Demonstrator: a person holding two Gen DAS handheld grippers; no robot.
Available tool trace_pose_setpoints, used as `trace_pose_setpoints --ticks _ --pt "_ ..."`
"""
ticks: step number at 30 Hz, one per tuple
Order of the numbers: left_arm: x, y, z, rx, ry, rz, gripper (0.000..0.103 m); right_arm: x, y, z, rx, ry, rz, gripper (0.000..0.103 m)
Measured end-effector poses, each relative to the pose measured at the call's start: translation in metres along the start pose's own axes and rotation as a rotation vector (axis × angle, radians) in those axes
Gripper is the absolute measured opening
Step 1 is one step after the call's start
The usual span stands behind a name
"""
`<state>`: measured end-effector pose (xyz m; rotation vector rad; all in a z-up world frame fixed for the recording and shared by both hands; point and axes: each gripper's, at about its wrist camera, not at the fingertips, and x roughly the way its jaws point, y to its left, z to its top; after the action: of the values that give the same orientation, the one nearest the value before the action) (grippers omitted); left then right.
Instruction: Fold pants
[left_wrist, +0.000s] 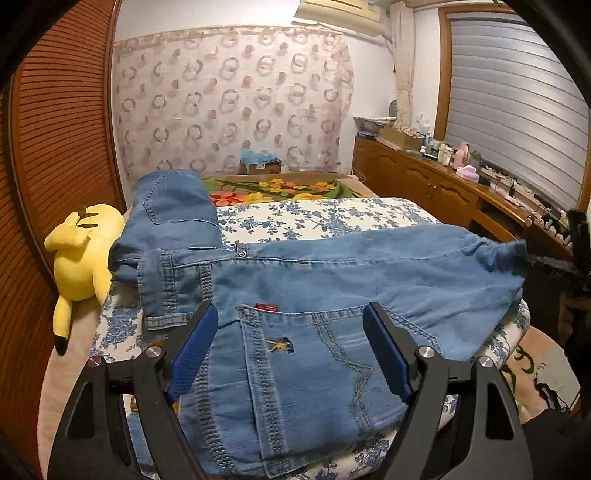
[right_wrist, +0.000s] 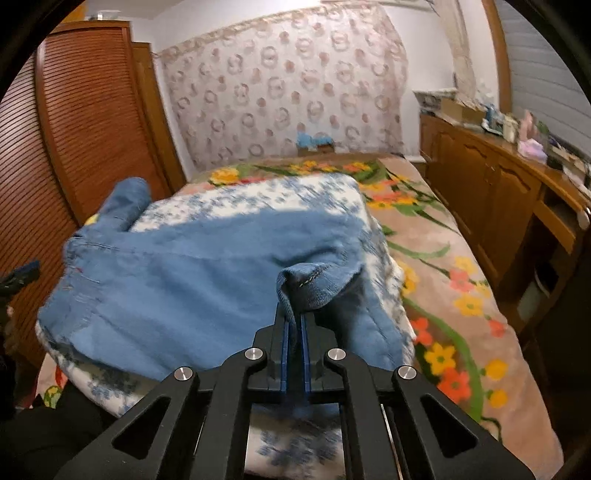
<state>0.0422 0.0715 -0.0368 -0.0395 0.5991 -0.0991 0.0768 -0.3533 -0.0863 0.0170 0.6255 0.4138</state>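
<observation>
Light blue denim pants (left_wrist: 332, 280) lie across a folded floral quilt (left_wrist: 314, 218) on the bed. The waistband and a stitched back pocket (left_wrist: 306, 369) are nearest in the left wrist view. My left gripper (left_wrist: 290, 317) stands open just above that pocket, its blue pads (left_wrist: 194, 347) apart and holding nothing. In the right wrist view the pants (right_wrist: 177, 280) stretch away to the left. My right gripper (right_wrist: 294, 319) is shut on a bunched hem of the pants (right_wrist: 314, 284), which rises from between the pads. The right gripper (left_wrist: 576, 254) also shows dimly at the left view's far right edge.
A yellow plush toy (left_wrist: 81, 258) lies at the bed's left side against a slatted wooden wardrobe (left_wrist: 55, 147). A flowered blanket (right_wrist: 443, 277) covers the bed to the right. A wooden cabinet (left_wrist: 436, 184) with bottles and clutter runs along the right wall.
</observation>
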Motion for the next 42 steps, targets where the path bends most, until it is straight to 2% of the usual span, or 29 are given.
trace_pose_setpoints --ticks 9,14,17,22,25,27,29,32,37,42 --pt "-0.002 -0.005 0.0 -0.006 0.001 0.003 0.081 -0.006 0.059 0.043 -0.133 -0.109 0.146 0.002" --pt "-0.007 -0.001 -0.001 -0.018 -0.003 0.016 0.081 -0.004 0.097 0.057 -0.227 -0.132 0.173 0.002" --pt "-0.008 0.001 0.0 -0.018 -0.005 0.015 0.081 0.003 0.086 0.055 -0.216 -0.111 0.167 0.002" --pt "-0.006 0.001 -0.001 -0.015 0.005 0.016 0.081 0.004 0.066 0.048 -0.145 -0.087 0.085 0.002" --pt "-0.003 -0.004 -0.003 -0.011 0.01 0.002 0.081 -0.005 0.044 0.036 -0.091 -0.075 0.01 0.017" --pt "0.0 -0.008 -0.005 -0.006 0.015 -0.007 0.081 -0.01 0.027 0.024 -0.056 -0.066 -0.056 0.035" --pt "0.003 -0.013 -0.005 -0.001 0.022 -0.015 0.081 -0.014 0.01 0.013 -0.017 -0.05 -0.106 0.043" --pt "0.009 -0.021 -0.006 0.009 0.03 -0.027 0.081 -0.016 -0.008 -0.004 0.033 -0.018 -0.16 0.045" --pt "0.015 -0.031 -0.008 0.021 0.044 -0.04 0.081 -0.011 -0.014 -0.017 0.075 0.034 -0.143 0.045" --pt "0.018 -0.037 -0.012 0.032 0.058 -0.046 0.081 0.001 -0.019 -0.013 0.145 0.087 -0.12 0.045"
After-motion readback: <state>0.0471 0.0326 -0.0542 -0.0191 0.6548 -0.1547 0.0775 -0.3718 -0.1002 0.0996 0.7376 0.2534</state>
